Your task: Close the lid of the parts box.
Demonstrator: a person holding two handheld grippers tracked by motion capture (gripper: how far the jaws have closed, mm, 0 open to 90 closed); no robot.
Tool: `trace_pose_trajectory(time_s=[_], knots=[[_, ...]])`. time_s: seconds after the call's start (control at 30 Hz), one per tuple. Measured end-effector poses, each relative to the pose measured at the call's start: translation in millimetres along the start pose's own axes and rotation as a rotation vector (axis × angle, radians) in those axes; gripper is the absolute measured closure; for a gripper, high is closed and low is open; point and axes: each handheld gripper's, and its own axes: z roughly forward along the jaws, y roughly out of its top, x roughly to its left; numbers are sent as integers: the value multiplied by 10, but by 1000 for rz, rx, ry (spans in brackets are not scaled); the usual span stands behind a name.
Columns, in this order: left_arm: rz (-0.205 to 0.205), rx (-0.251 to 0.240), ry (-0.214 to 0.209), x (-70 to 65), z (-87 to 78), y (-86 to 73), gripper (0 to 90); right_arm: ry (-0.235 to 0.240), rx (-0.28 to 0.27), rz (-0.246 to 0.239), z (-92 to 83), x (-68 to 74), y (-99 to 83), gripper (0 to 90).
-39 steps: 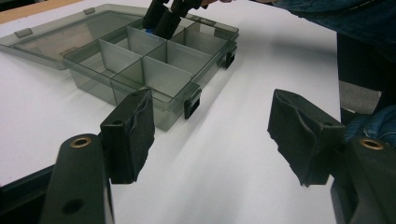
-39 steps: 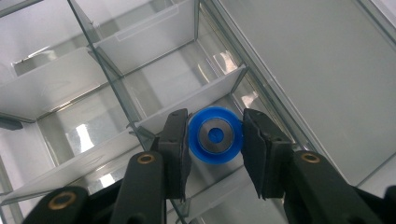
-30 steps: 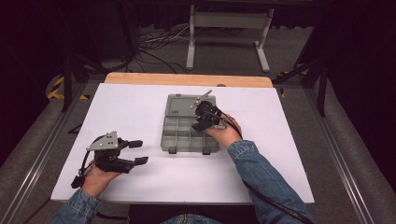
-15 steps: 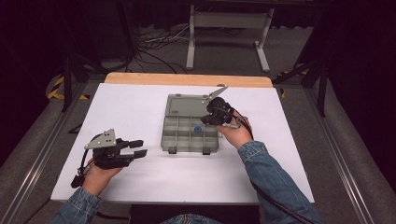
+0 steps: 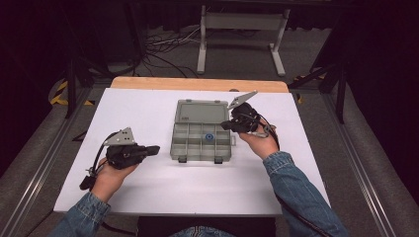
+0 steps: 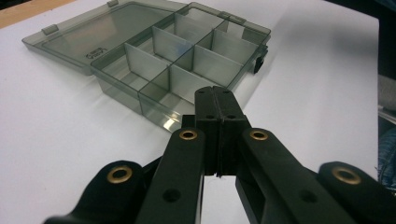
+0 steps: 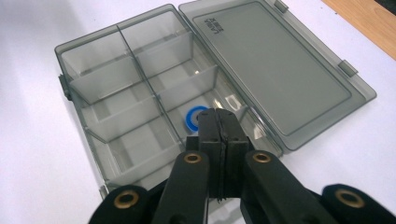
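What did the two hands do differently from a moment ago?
The right gripper drew back from over the organizer box to its right edge, jaws shut and empty. The left gripper barely shifted, but its jaws have just been closing and now stand shut on nothing. The box stayed put with its lid lying open, and the blue ring sits in a middle compartment.

A smoky grey transparent plastic compartment box (image 5: 202, 132) is lying on the white table surface (image 5: 148, 108) and is holding a blue ring (image 7: 194, 116), while black grippers are showing brass rivets.
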Motion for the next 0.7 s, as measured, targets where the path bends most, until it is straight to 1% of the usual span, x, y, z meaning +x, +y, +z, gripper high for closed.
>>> trace_pose_trajectory(time_s=[0.03, 0.13, 0.2, 0.3, 0.33, 0.37, 0.4, 0.43, 0.5, 0.6, 0.63, 0.7], knots=[[6, 9, 3, 27, 27, 62, 898, -2, 0, 1, -15, -38, -19, 900], [10, 16, 8, 101, 76, 159, 898, -5, -9, 14, -36, -70, -28, 900], [1, 22, 12, 161, 116, 209, 898, -9, -10, 9, -46, -85, -26, 900], [-4, 41, 29, 255, 194, 271, 898, -16, -11, 7, -49, -119, -20, 900], [-4, 41, 29, 255, 194, 271, 898, -18, -12, 9, -45, -133, -20, 900], [-9, 48, 28, 282, 217, 288, 898, -18, -12, 9, -45, -133, -20, 900], [-11, 54, 32, 342, 257, 321, 898, -22, -13, 13, -39, -156, -17, 900], [-25, 59, 30, 363, 275, 333, 898, -23, -12, 14, -37, -167, -14, 900], [-30, 60, 38, 419, 305, 359, 898, -27, -14, 14, -29, -186, -8, 900], [-61, 69, 41, 512, 358, 390, 897, -31, -22, 16, -17, -214, 5, 900], [-61, 69, 41, 512, 358, 390, 897, -32, -22, 22, -13, -221, 10, 900], [-70, 80, 53, 575, 406, 417, 897, -32, -24, 23, -7, -232, 15, 900]])
